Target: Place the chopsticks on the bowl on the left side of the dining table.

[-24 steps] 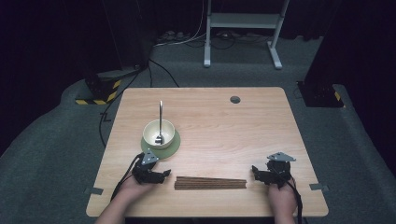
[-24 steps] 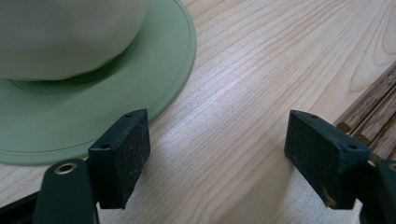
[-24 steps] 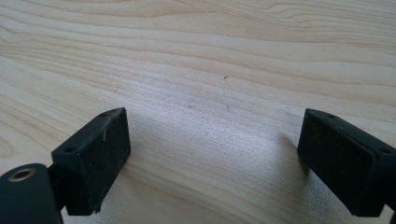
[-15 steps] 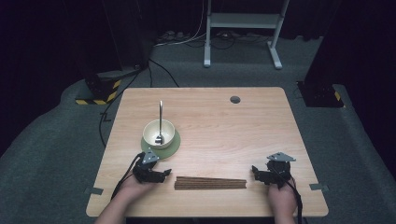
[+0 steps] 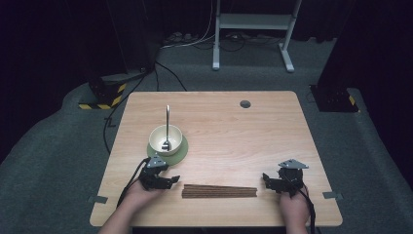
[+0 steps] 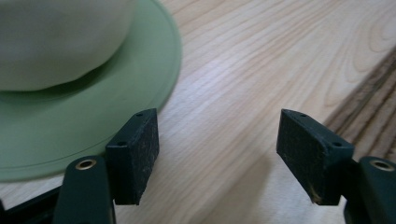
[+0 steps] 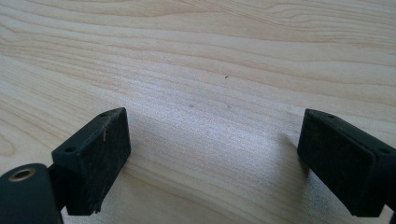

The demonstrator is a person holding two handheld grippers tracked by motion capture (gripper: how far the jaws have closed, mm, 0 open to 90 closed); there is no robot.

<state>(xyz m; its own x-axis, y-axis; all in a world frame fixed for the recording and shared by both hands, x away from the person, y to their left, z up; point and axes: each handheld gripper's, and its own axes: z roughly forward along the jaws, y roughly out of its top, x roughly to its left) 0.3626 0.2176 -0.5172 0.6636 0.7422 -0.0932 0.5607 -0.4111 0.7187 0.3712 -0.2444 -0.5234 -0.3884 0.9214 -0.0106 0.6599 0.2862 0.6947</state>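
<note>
Pale wood-grain tabletop (image 5: 234, 131) stands on grey carpet in a dark room. Near its front edge lies a flat row of dark brown wooden sticks (image 5: 220, 191). Just left of the sticks the left gripper (image 5: 168, 179) rests with jaws wide and empty; just right of them the right gripper (image 5: 269, 179), likewise wide apart. Behind the sticks, to the left, a cream bowl (image 5: 165, 139) with a spoon (image 5: 167, 127) sits on a green round mat (image 5: 181, 148).

No legible text, label, brand, number or sign anywhere.
</note>
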